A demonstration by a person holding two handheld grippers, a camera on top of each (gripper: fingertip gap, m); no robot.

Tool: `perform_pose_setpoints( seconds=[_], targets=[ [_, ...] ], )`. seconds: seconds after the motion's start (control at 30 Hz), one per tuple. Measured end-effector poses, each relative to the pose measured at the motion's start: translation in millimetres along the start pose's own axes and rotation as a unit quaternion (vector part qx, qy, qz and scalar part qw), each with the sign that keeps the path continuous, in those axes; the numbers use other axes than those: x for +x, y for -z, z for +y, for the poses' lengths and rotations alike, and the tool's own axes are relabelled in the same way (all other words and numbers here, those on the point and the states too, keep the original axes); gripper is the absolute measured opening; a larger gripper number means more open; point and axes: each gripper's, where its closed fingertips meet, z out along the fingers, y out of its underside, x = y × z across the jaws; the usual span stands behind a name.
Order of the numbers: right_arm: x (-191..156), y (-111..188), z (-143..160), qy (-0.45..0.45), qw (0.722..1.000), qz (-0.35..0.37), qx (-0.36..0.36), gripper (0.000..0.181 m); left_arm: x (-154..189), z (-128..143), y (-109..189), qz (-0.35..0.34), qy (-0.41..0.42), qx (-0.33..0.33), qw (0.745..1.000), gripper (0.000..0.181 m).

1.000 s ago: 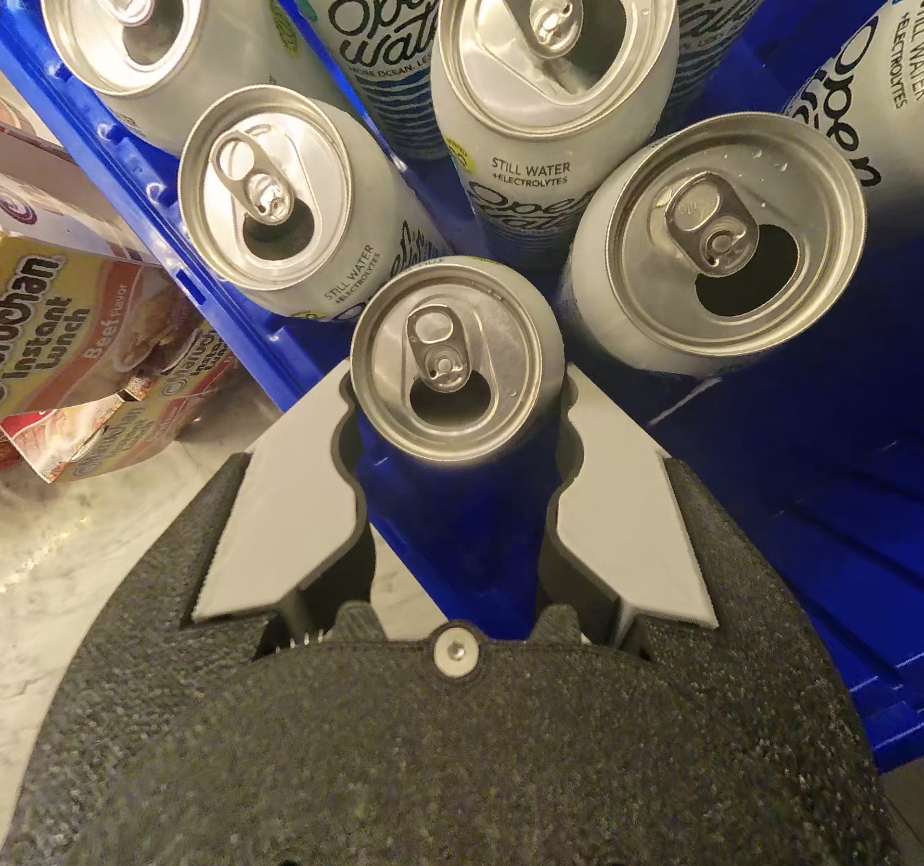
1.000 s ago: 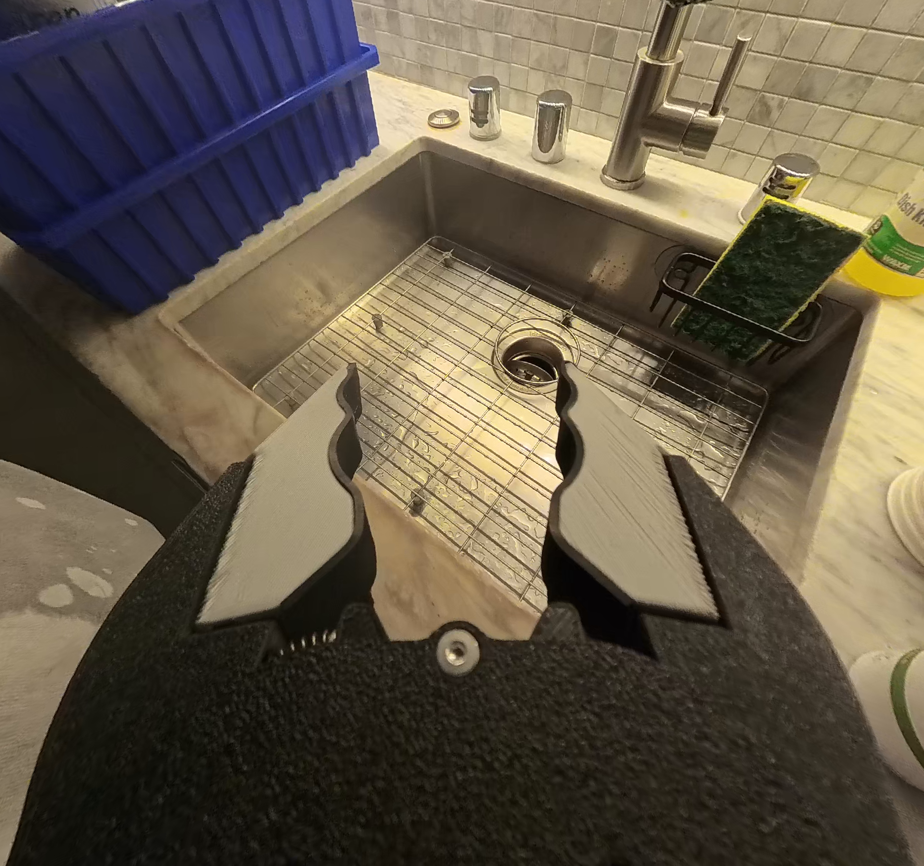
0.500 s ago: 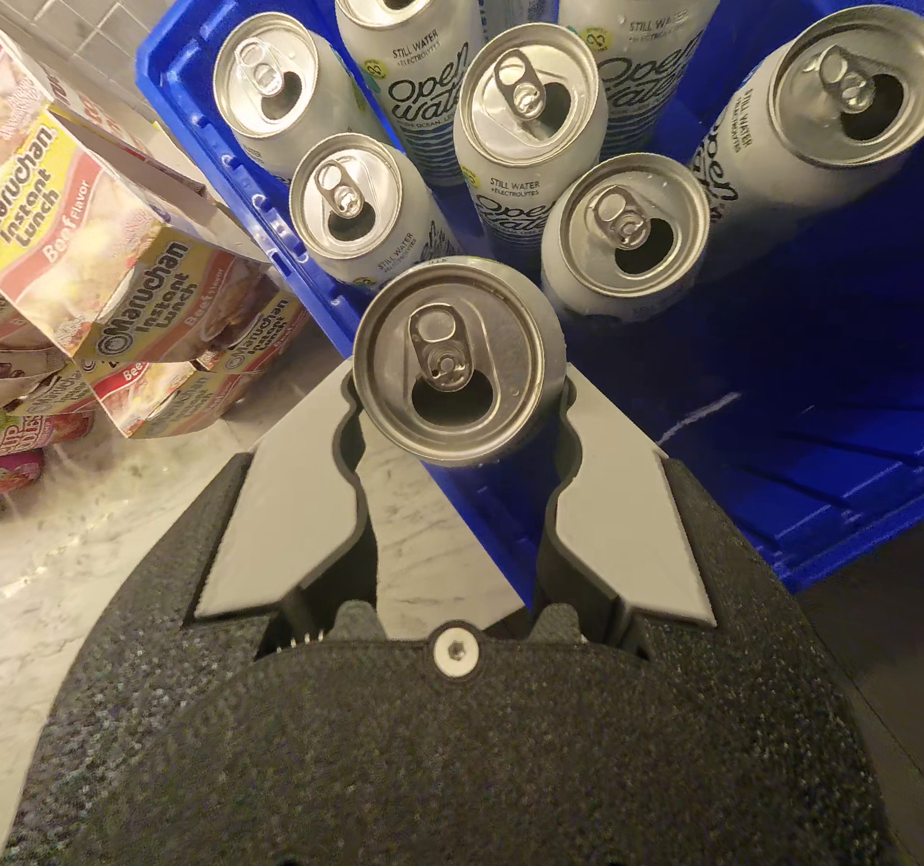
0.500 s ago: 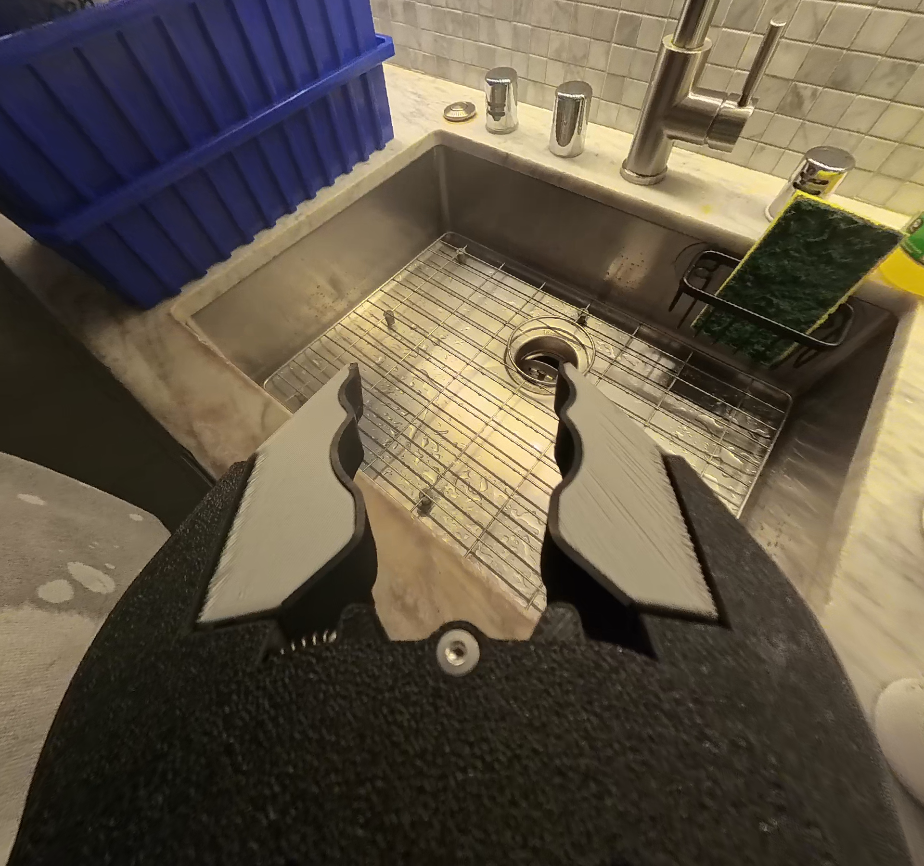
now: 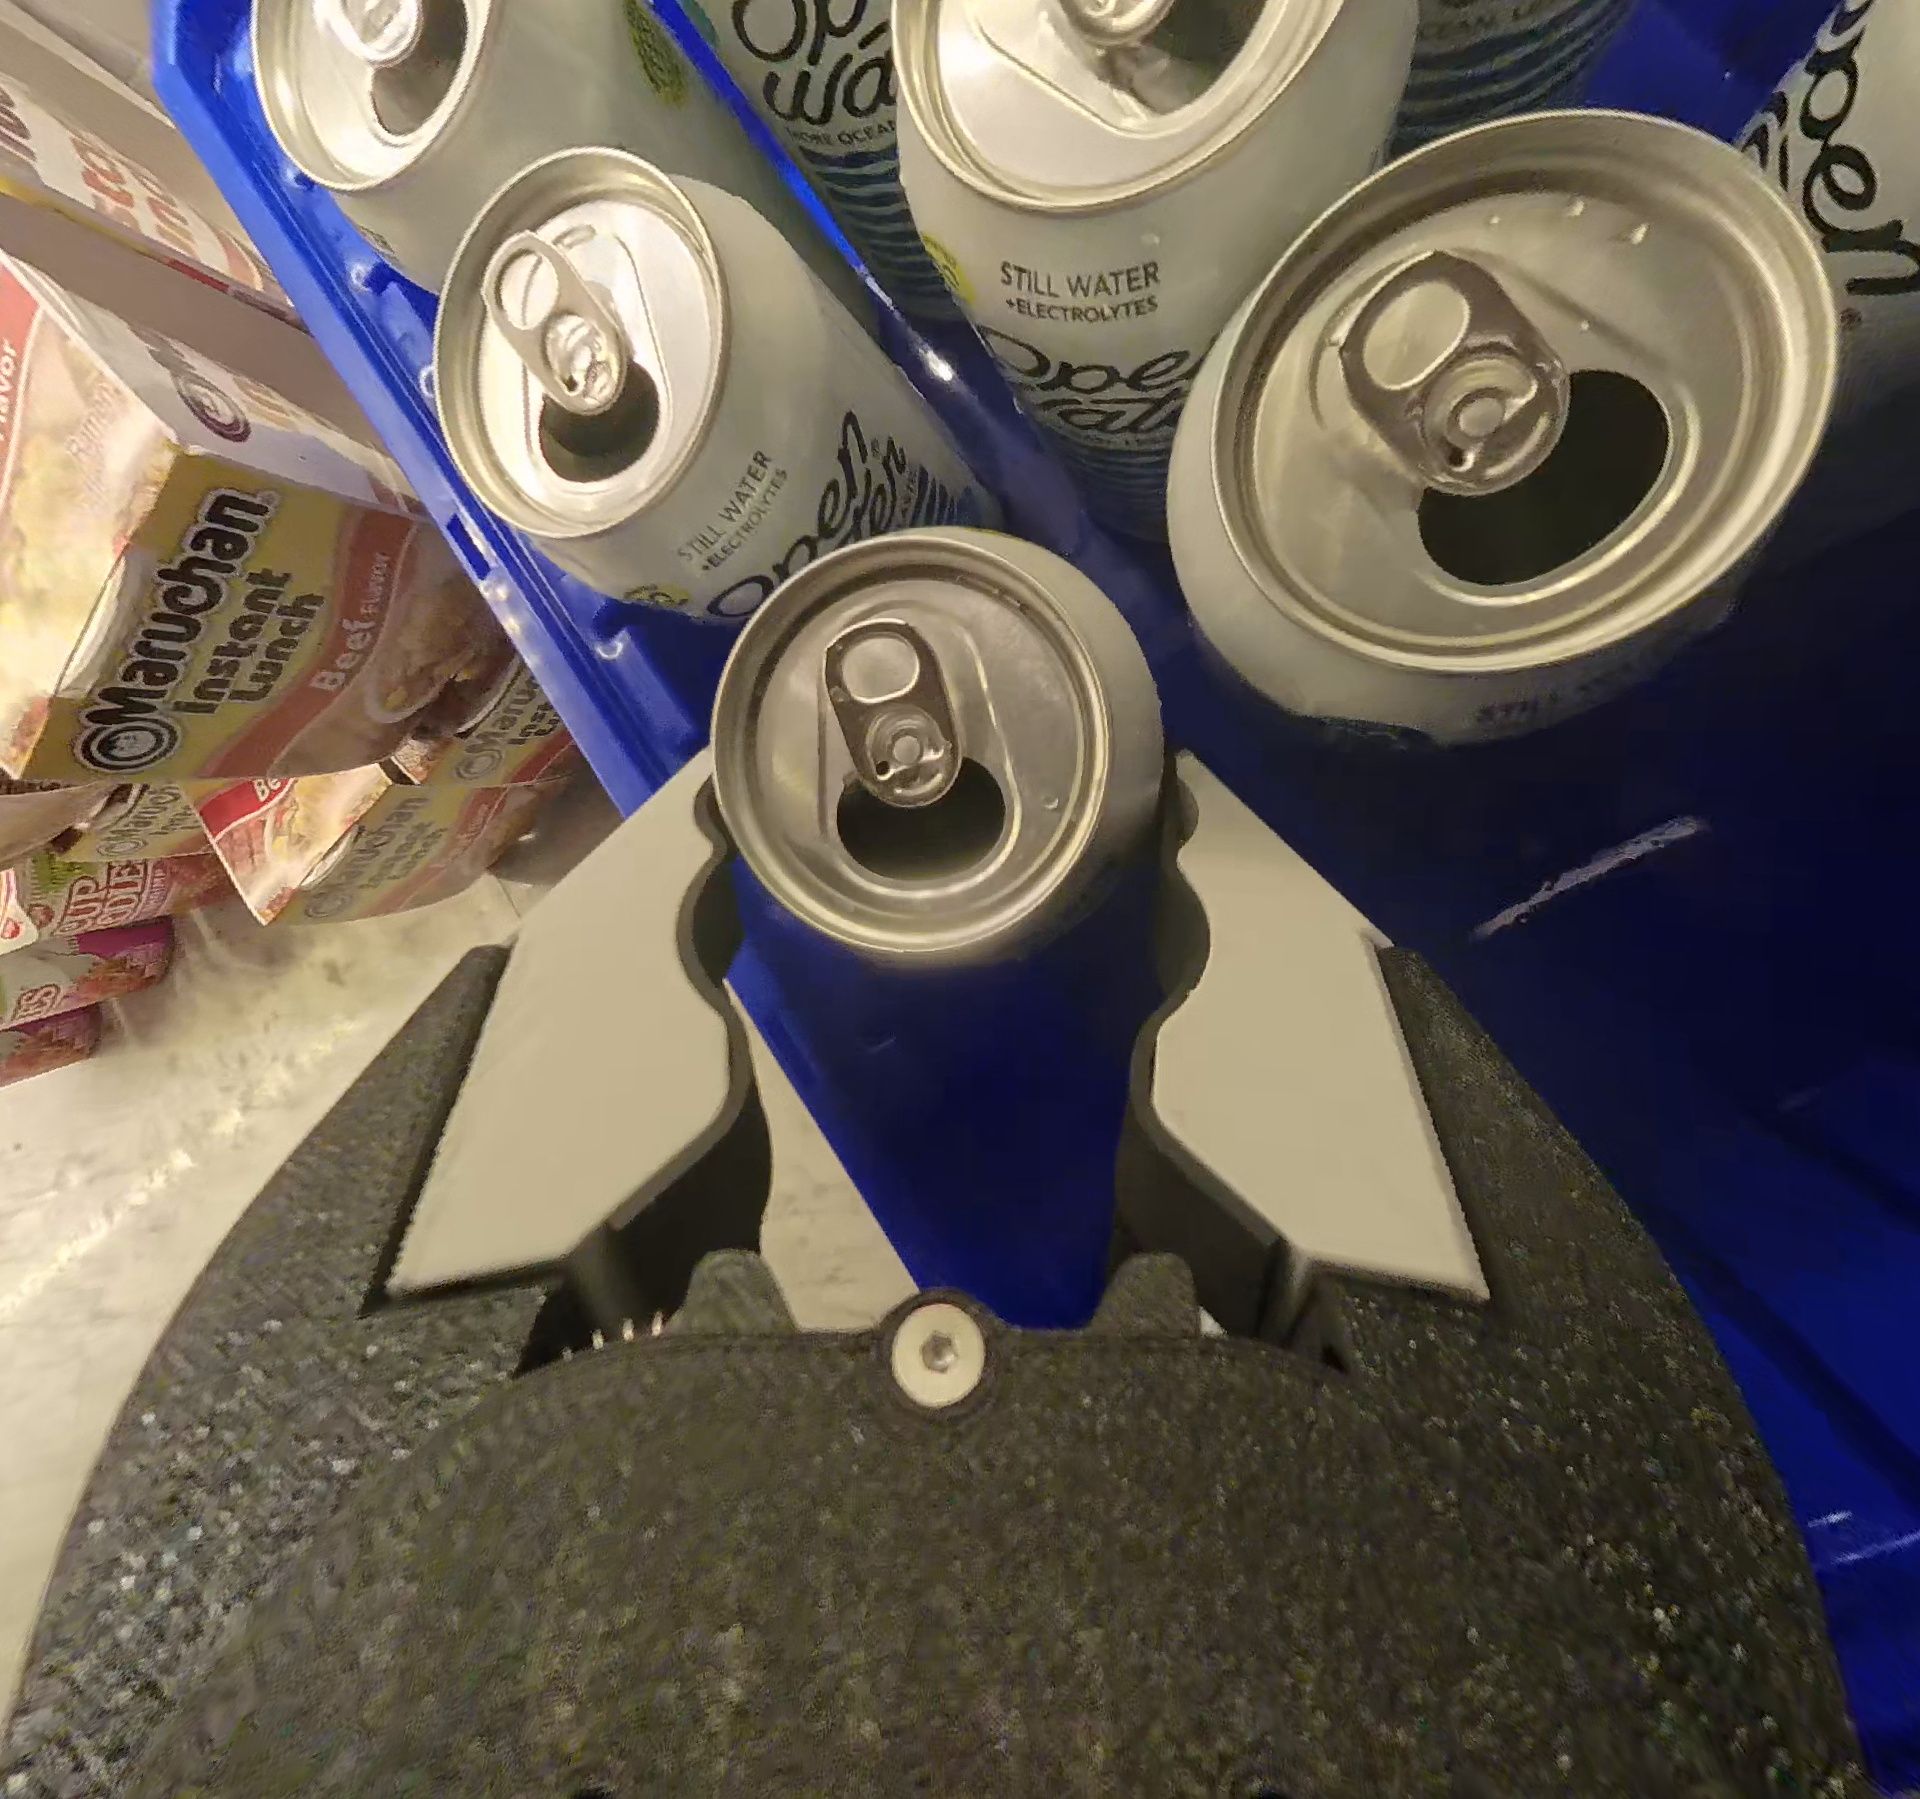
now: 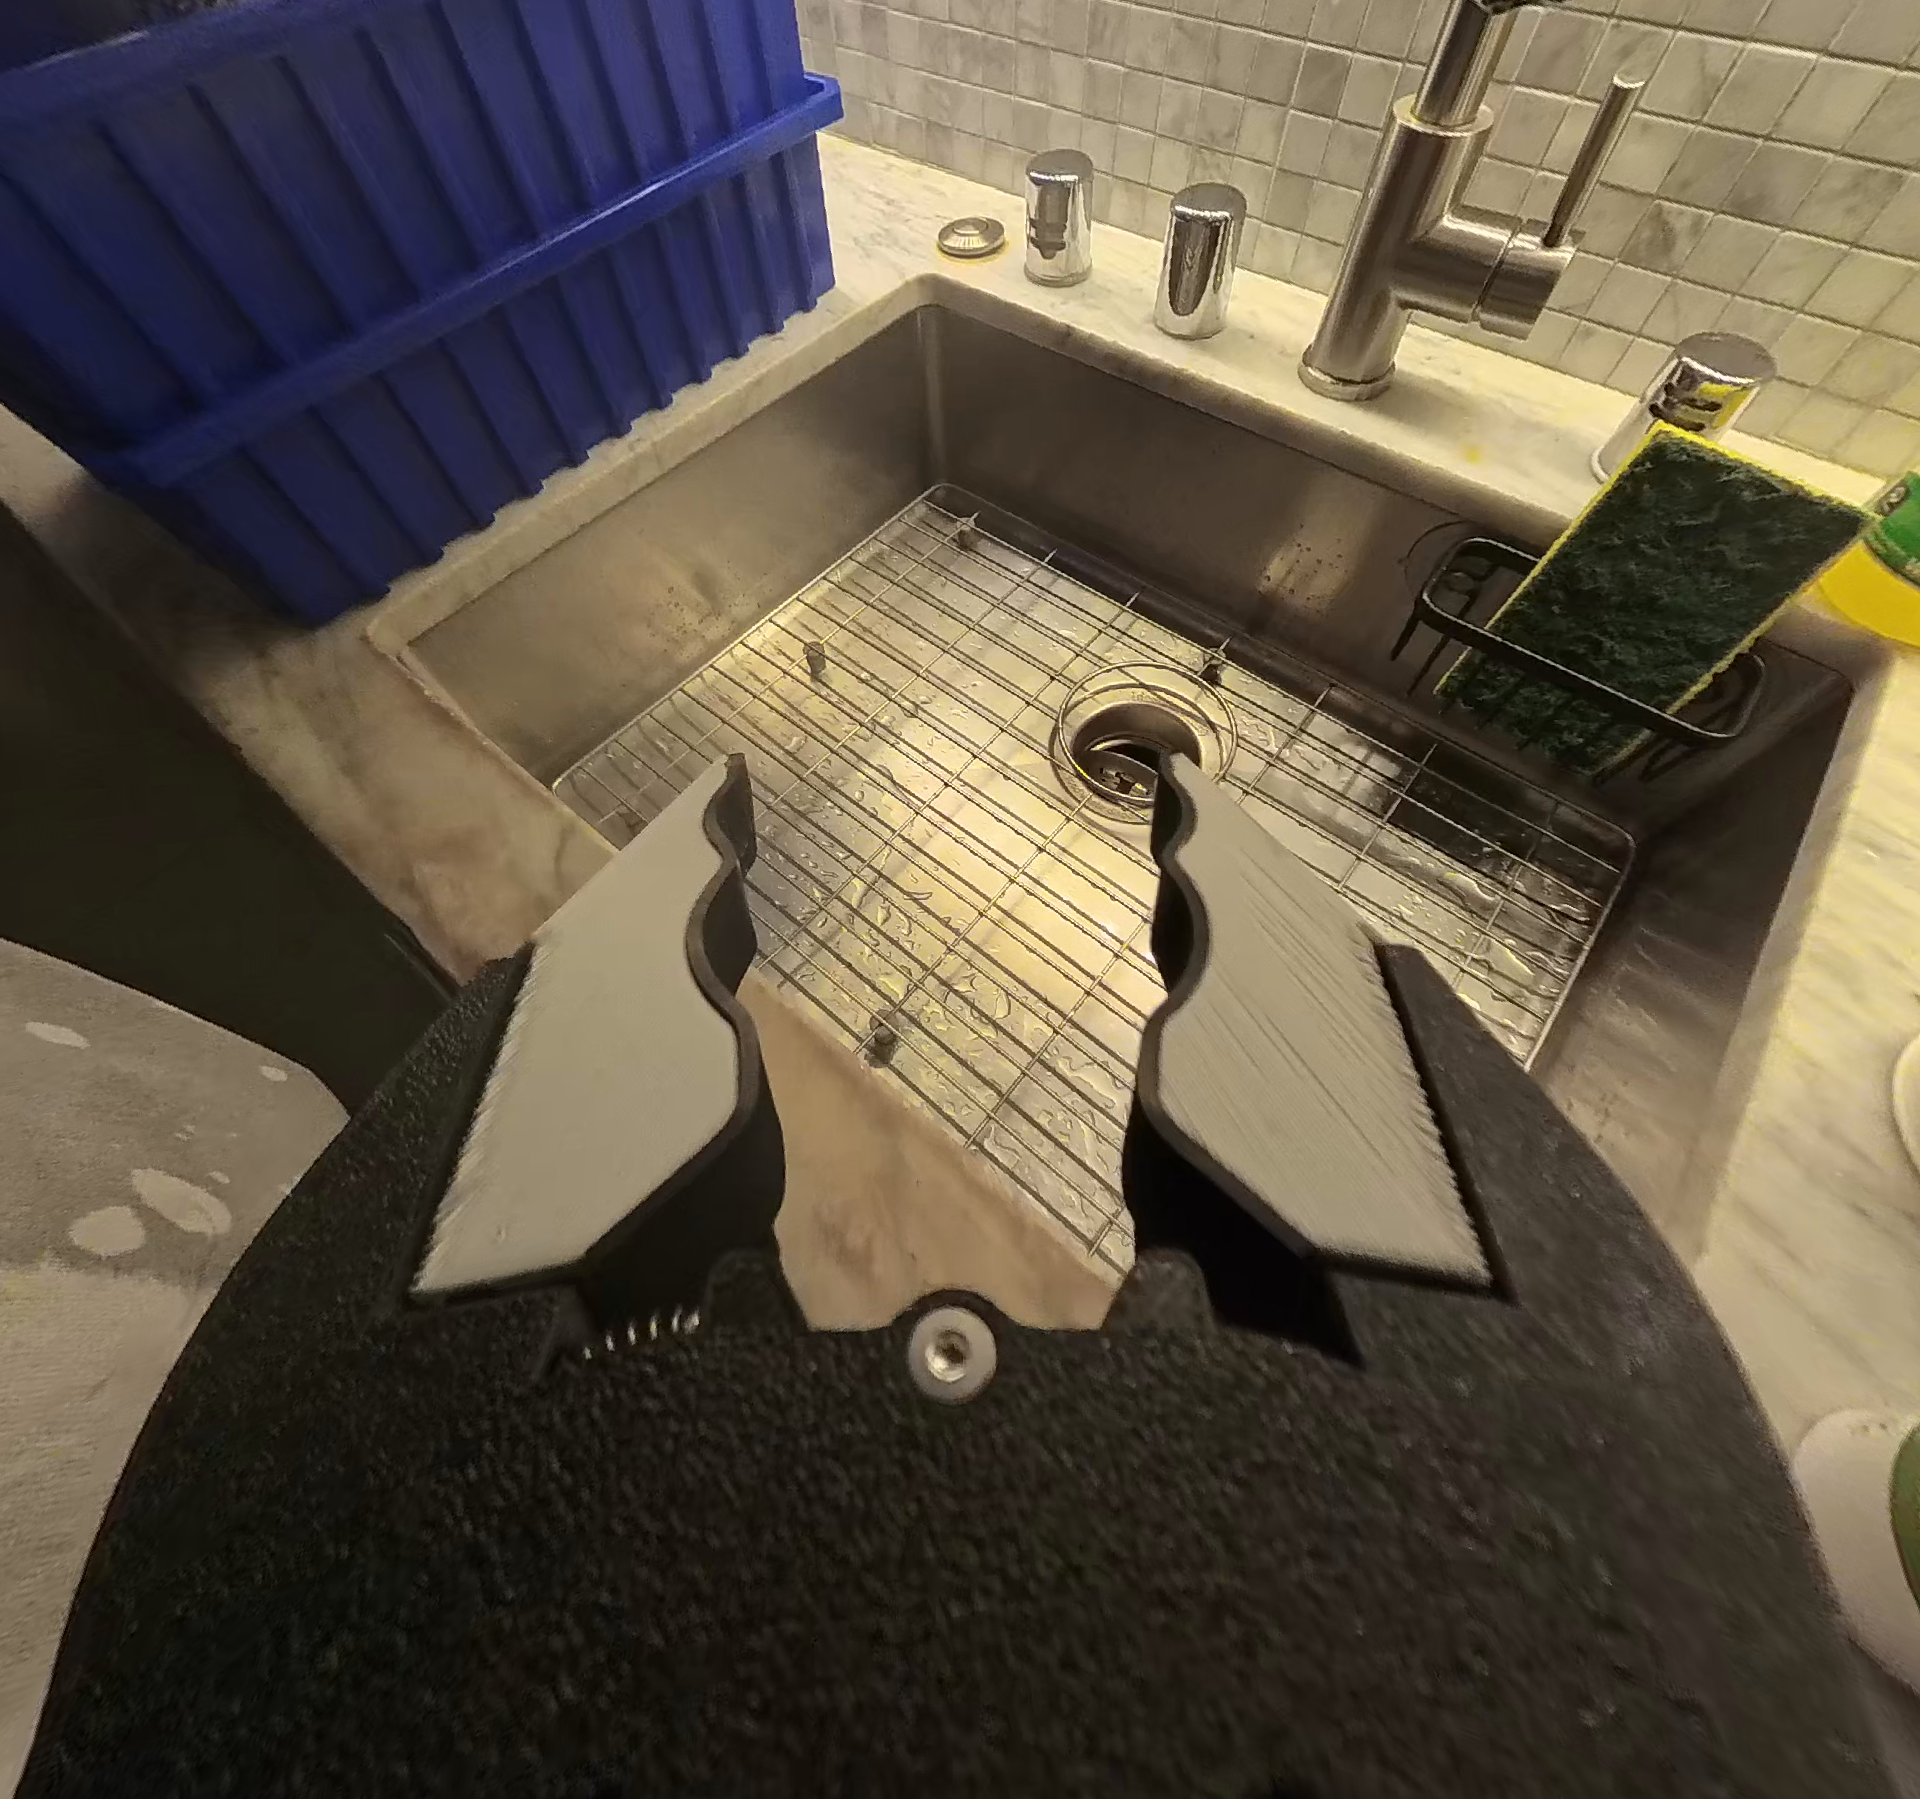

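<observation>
held can: A silver drinks can [image 5: 935, 752] stood upright between the fingers of the left gripper [image 5: 940, 793], top facing up, pull tab bent back, mouth open and dark.
place: It sat over the near-left corner of the blue crate [image 5: 644, 689], just inside the rim.
neighbours: More open cans [image 5: 1496, 419] of the same kind stood upright in the crate behind it, the nearest just beside it.
right gripper: The right gripper [image 6: 951, 773] hung empty, jaws apart, over the near edge of the steel sink [image 6: 1039, 419].
</observation>
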Motion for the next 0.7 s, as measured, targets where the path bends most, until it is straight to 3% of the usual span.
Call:
perform_pose_setpoints(
  seconds=[0.27, 0.5, 0.7],
  targets=[
    [0, 3, 3, -0.006, 1.0, 0.004, -0.001, 0.076, 11, 7, 6, 0.031, 0.014, -0.001, 0.999, 0.079],
    [6, 7, 5, -0.013, 1.0, 0.017, -0.002, 0.076, 40, 46, 46, 0.062, -0.039, -0.065, 0.995, 0.08],
    [7, 1, 2, -0.005, 1.0, 0.011, -0.004, 0.075, 50, 63, 56, 0.052, -0.045, -0.087, 0.994, 0.08]
  ],
)
